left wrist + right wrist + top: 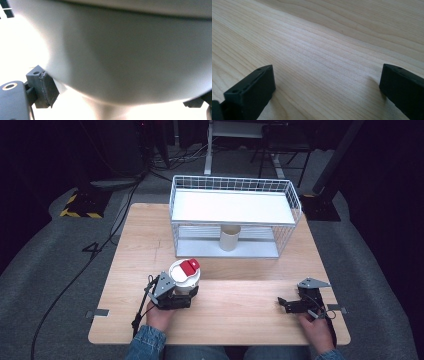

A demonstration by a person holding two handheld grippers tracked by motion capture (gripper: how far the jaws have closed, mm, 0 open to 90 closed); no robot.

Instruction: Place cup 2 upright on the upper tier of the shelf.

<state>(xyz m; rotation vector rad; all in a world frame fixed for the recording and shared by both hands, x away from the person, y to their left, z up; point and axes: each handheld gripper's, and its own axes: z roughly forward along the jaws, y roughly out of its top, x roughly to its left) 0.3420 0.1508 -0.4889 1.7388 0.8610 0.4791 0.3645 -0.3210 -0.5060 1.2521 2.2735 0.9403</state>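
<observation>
Your left hand-held gripper [186, 292] clamped one white jar [185, 276]; your right hand-held gripper [283, 304] rested apart on the worktop [240, 320]. One cup [230, 238] stood in one rack [295, 205].

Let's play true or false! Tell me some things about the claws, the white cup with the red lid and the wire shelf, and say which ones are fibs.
1. The left claw grips the white cup. True.
2. The right claw holds a cup. False: it is open with nothing in it, above bare table.
3. A beige cup stands on the lower level of the wire shelf. True.
4. The white cup's lid is blue. False: it is red.
</observation>
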